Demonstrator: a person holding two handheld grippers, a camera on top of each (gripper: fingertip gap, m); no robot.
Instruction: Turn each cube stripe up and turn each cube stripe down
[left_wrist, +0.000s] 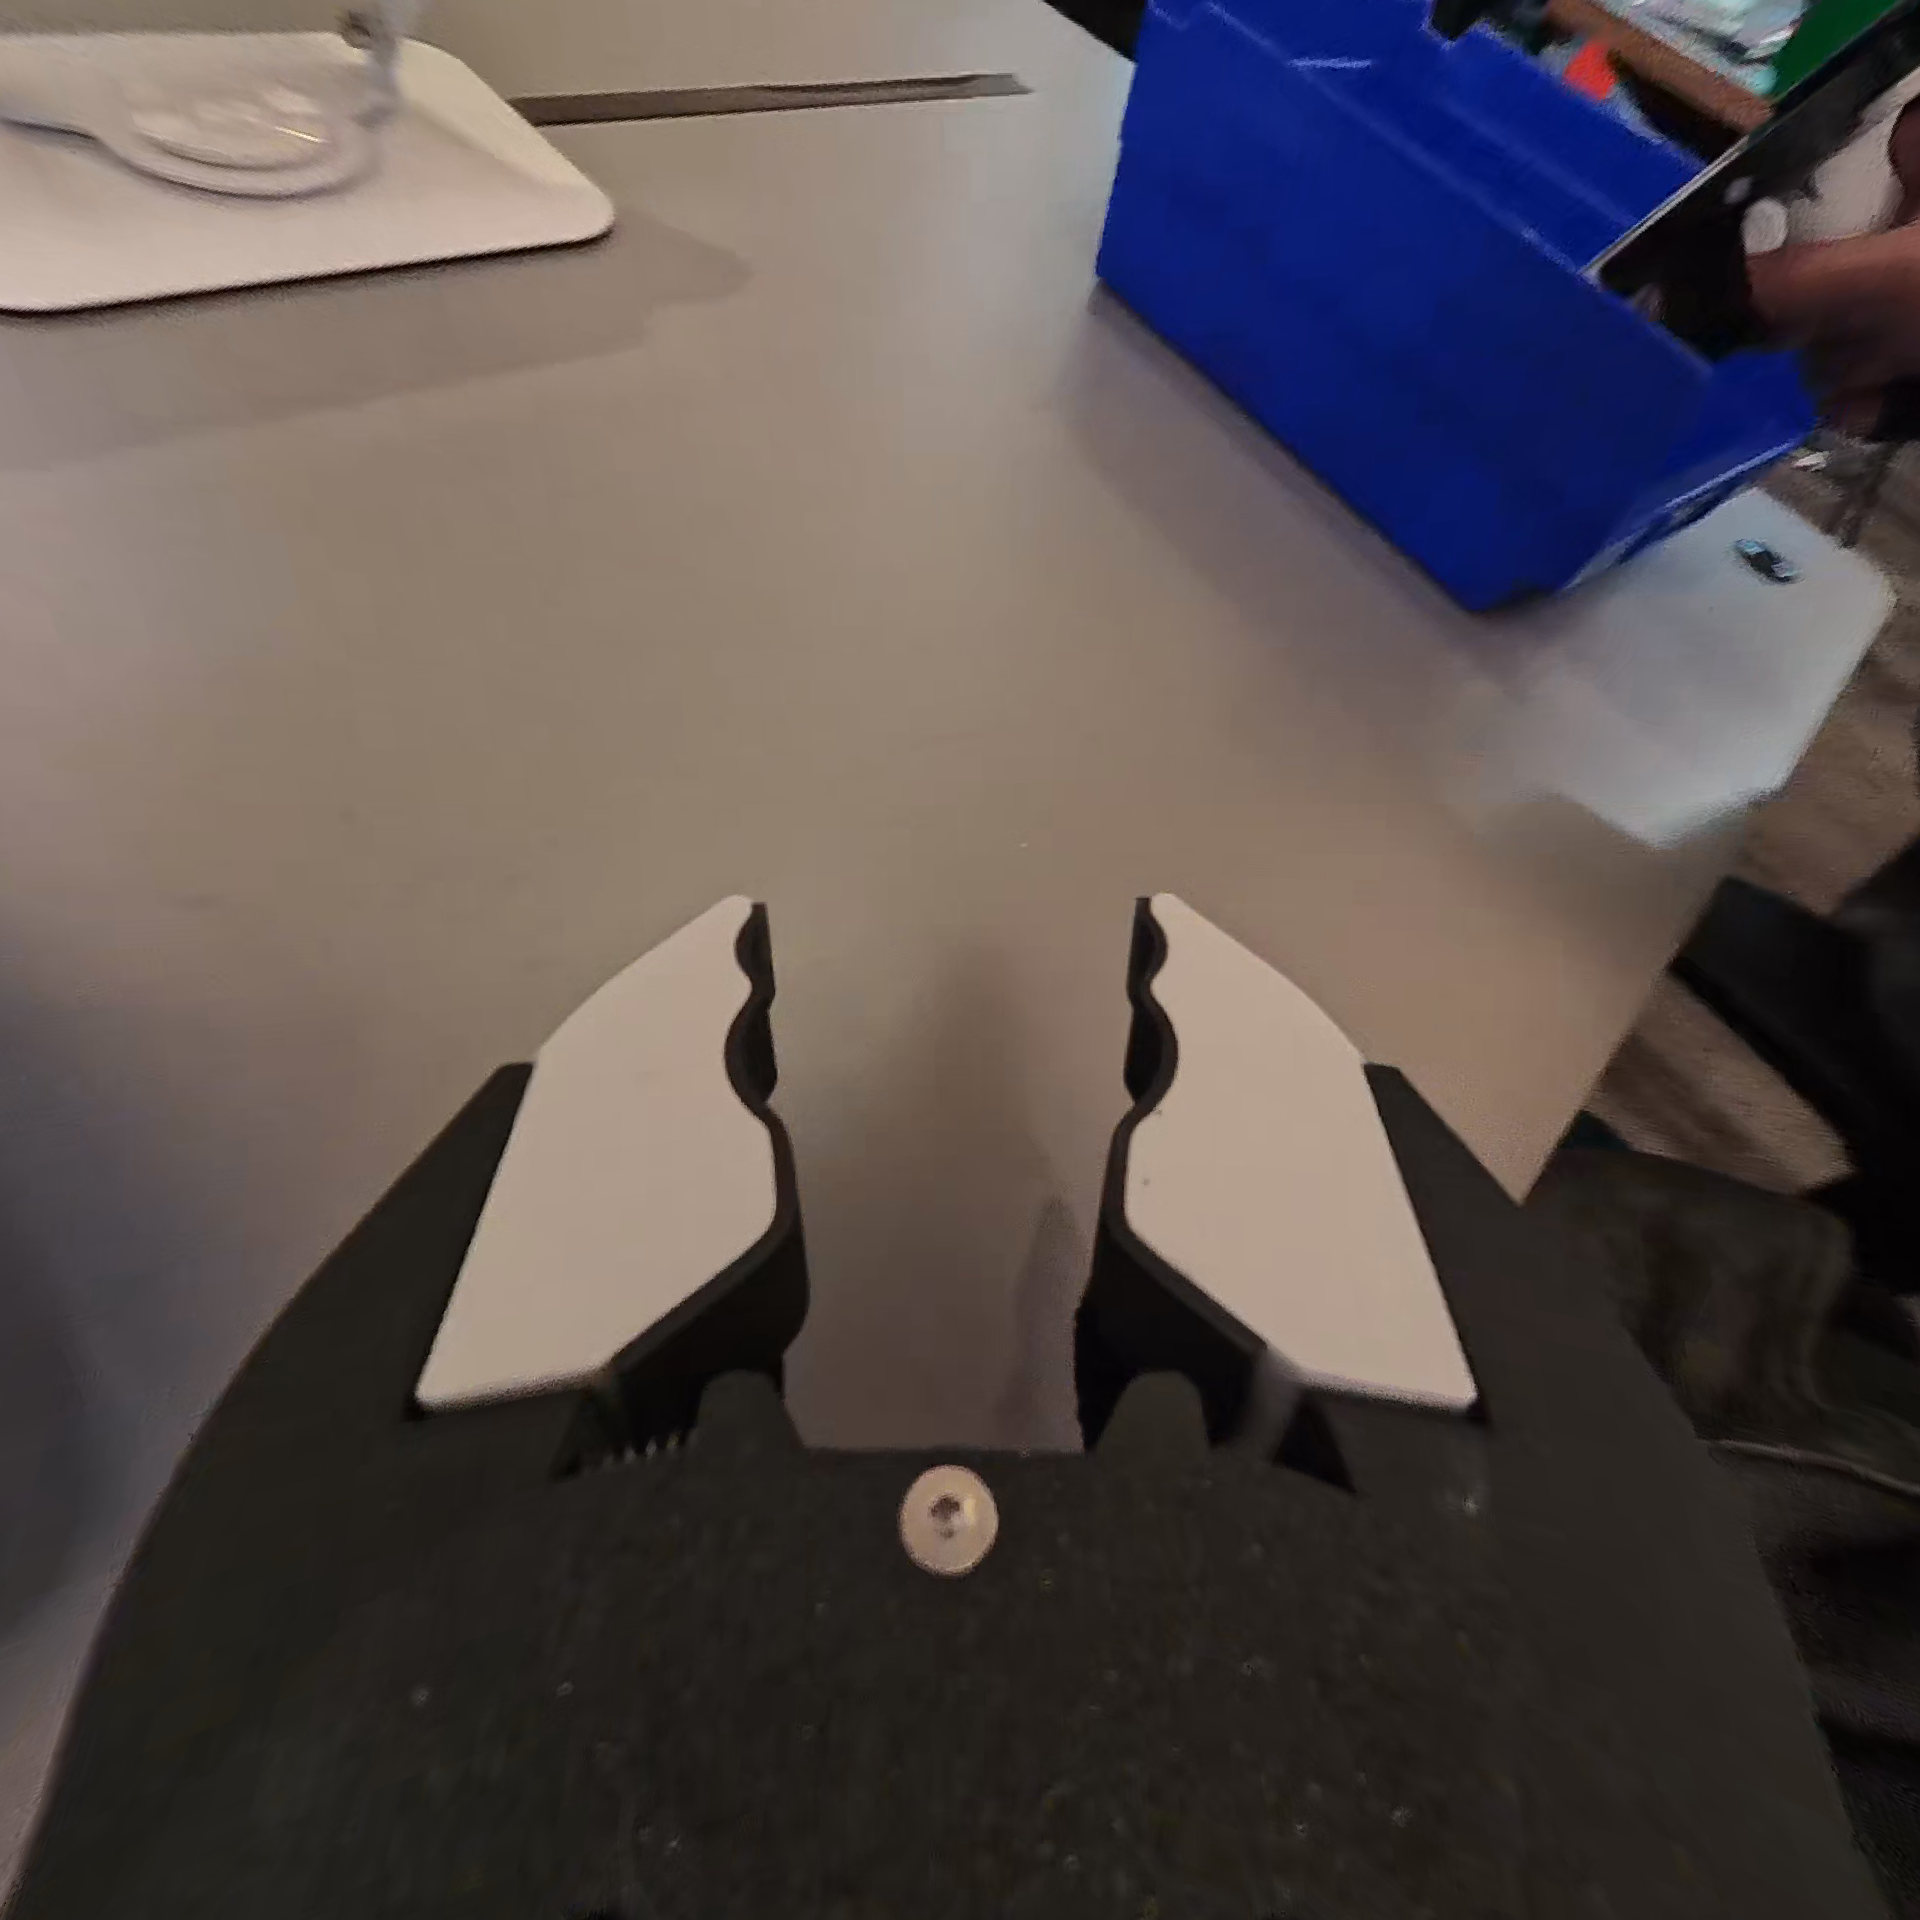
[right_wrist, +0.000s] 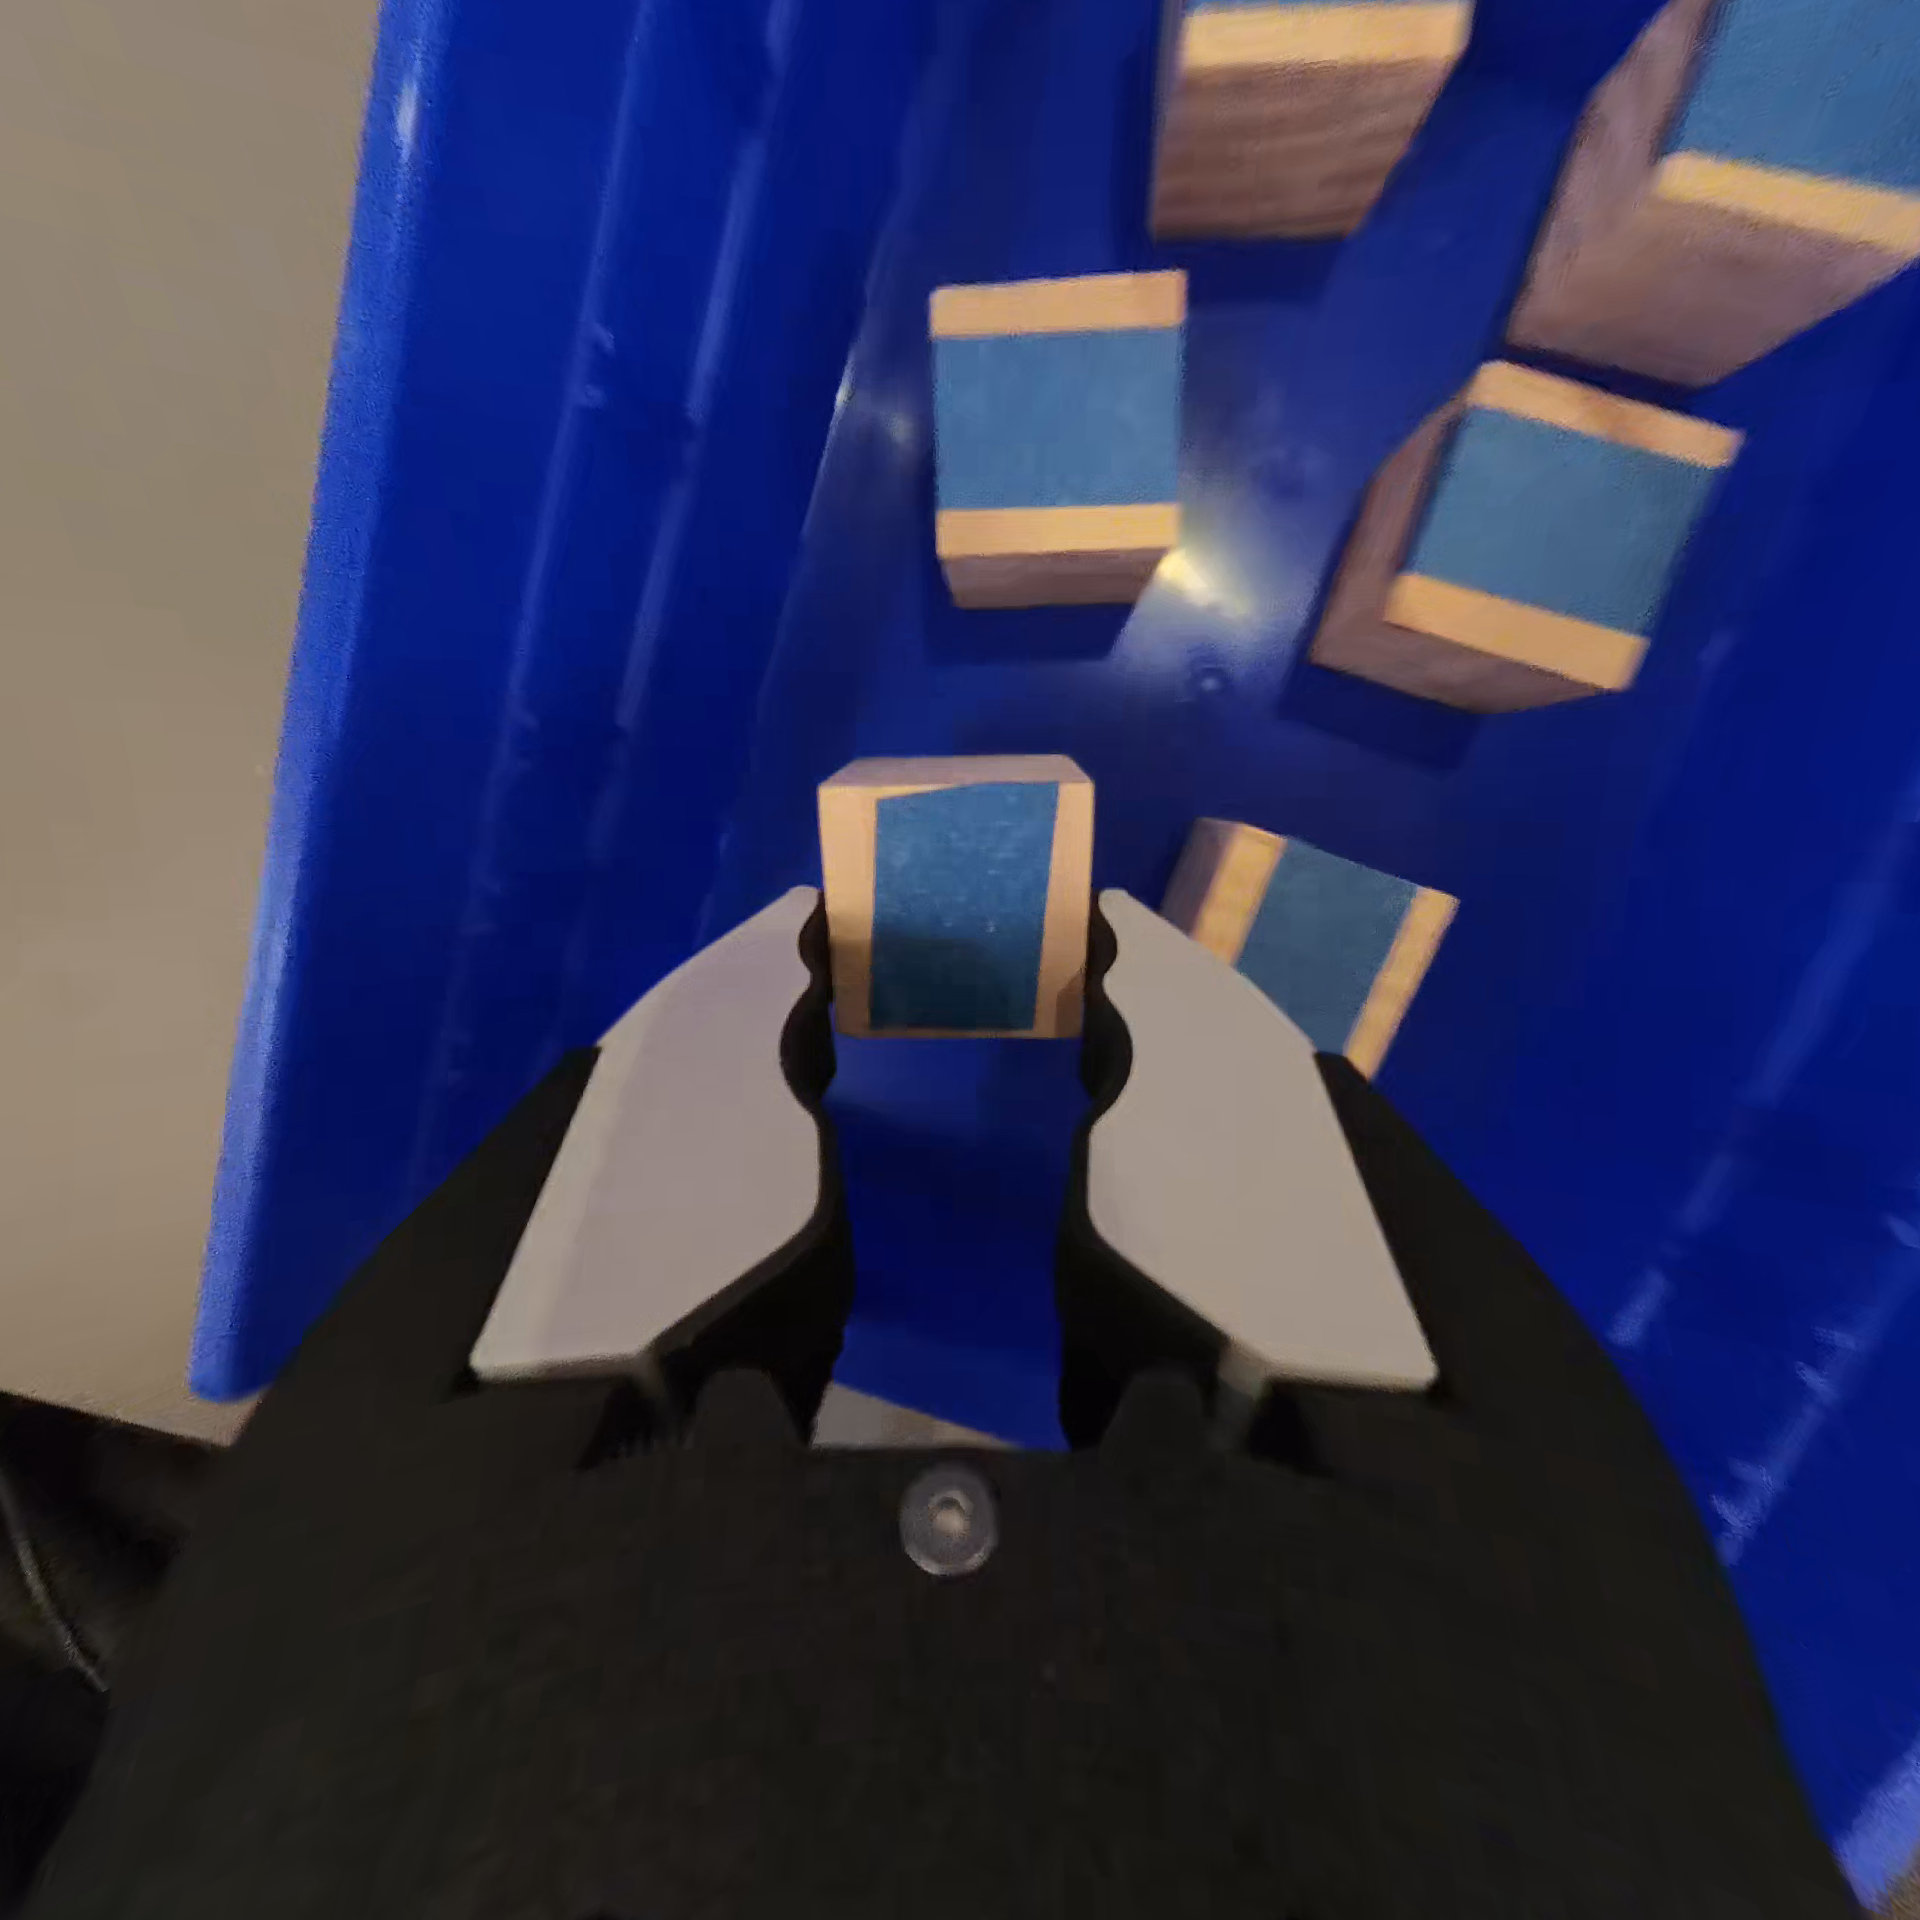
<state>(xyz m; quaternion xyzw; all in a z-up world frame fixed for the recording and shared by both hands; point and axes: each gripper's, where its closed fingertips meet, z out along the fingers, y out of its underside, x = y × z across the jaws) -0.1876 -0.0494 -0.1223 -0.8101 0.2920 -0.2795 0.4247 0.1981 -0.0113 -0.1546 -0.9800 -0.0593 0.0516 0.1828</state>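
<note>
My right gripper (right_wrist: 956, 914) is shut on a wooden cube (right_wrist: 954, 899) with a blue stripe that faces the camera, held above the floor of a blue bin (right_wrist: 499, 727). Several other wooden cubes lie on the bin floor with the blue stripe facing the camera: one (right_wrist: 1058, 436) ahead, one (right_wrist: 1538, 540) to the right, one (right_wrist: 1320, 935) beside my right fingertip. My left gripper (left_wrist: 951, 914) is open and empty over the grey table (left_wrist: 727, 623). The blue bin (left_wrist: 1403, 291) stands at the far right in the left wrist view, where the other gripper (left_wrist: 1725, 249) reaches into it.
A white tray (left_wrist: 312, 208) with a clear glass item lies at the table's far left. The table's right edge (left_wrist: 1714, 935) drops to a dark floor. A person's hand (left_wrist: 1839, 301) holds the other gripper.
</note>
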